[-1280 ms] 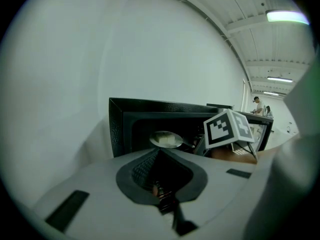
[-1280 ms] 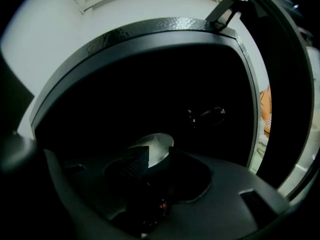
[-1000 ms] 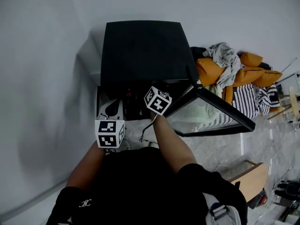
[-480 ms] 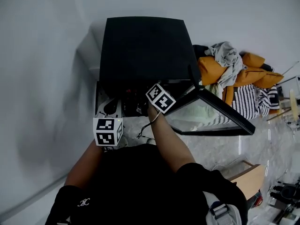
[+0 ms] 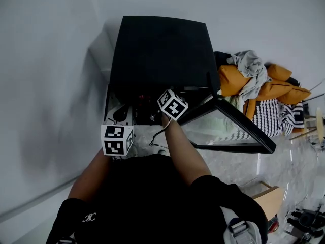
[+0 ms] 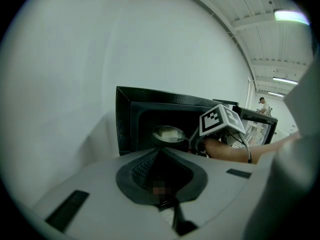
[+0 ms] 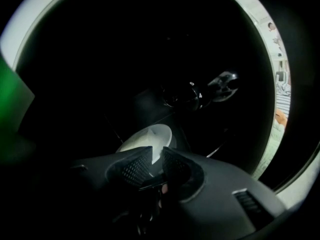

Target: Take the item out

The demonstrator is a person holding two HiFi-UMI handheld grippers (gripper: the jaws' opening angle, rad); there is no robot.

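Observation:
A black oven (image 5: 162, 50) stands against the wall with its glass door (image 5: 228, 128) swung open to the right. Inside lies a white dish (image 7: 147, 139), which also shows in the left gripper view as the dish (image 6: 169, 133) in the dark cavity. My right gripper (image 7: 156, 156) reaches into the oven, and its jaws are closing with the dish's near rim filling the narrow gap between them. Its marker cube (image 5: 171, 104) sits at the oven mouth. My left gripper (image 6: 159, 154) hangs shut and holds nothing, outside the oven at the lower left of the opening.
A pale wall runs along the left. Right of the oven lies a heap of orange cushions and clothes (image 5: 254, 83). A wooden piece (image 5: 264, 194) stands on the glossy floor at the lower right. Dark round fittings (image 7: 187, 94) sit deep in the oven.
The right gripper's cube has edged a little deeper into the oven mouth. The left gripper has stayed about where it was.

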